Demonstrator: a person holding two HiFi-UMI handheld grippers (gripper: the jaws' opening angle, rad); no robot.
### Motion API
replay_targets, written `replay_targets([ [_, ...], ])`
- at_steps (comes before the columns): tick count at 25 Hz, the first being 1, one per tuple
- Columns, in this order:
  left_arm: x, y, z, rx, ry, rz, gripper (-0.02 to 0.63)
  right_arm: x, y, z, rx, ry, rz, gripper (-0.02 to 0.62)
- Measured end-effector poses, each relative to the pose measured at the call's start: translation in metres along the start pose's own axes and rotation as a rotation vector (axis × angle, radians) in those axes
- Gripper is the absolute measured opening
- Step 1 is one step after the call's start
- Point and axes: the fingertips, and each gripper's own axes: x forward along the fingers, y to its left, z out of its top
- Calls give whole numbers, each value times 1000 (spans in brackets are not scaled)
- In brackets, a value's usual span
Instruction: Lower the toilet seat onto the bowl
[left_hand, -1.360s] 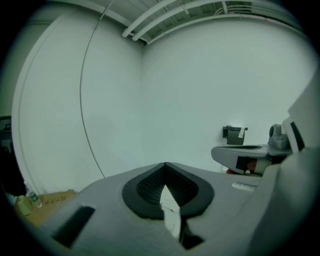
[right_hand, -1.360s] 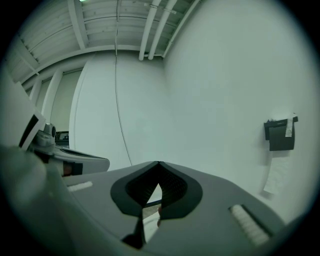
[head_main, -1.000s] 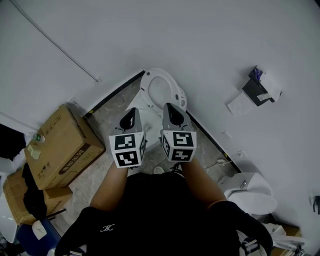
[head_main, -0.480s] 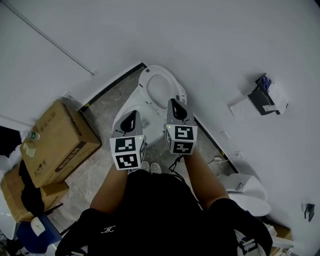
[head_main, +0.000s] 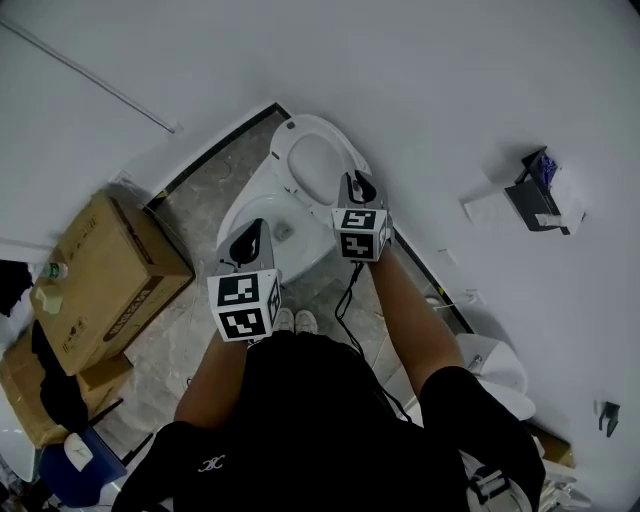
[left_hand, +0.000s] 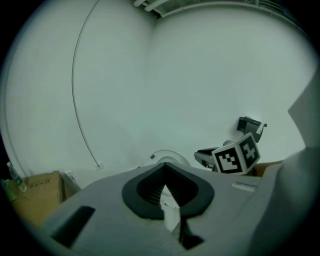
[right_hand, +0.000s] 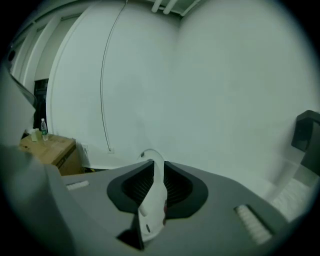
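The white toilet seat stands raised against the wall above the open bowl. In the head view my right gripper reaches the seat's right rim. In the right gripper view the seat's edge runs between the jaws of that gripper; the jaws are opening and the pads stand just off the rim. My left gripper hangs over the bowl's near side, apart from the seat. Seen from the left gripper view, that gripper is shut with nothing held; the seat shows beyond it.
Cardboard boxes are stacked on the floor at the left. A paper holder hangs on the wall at the right, and another white fixture stands at the lower right. A black cable lies beside the person's shoes.
My right gripper has moved forward from beside the left one up to the seat's rim. The left gripper has stayed back over the bowl.
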Motion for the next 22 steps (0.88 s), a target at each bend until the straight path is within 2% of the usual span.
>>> replay_targets([
  [8, 19, 14, -16, -11, 54, 13, 8, 61, -21, -59, -97, 149, -52, 91],
  [14, 32, 25, -24, -23, 80, 18, 8, 85, -30, -74, -121, 197, -72, 95],
  [22, 50, 24, -28, -24, 107, 5, 8, 105, -34, -91, -143, 260, -57, 91],
])
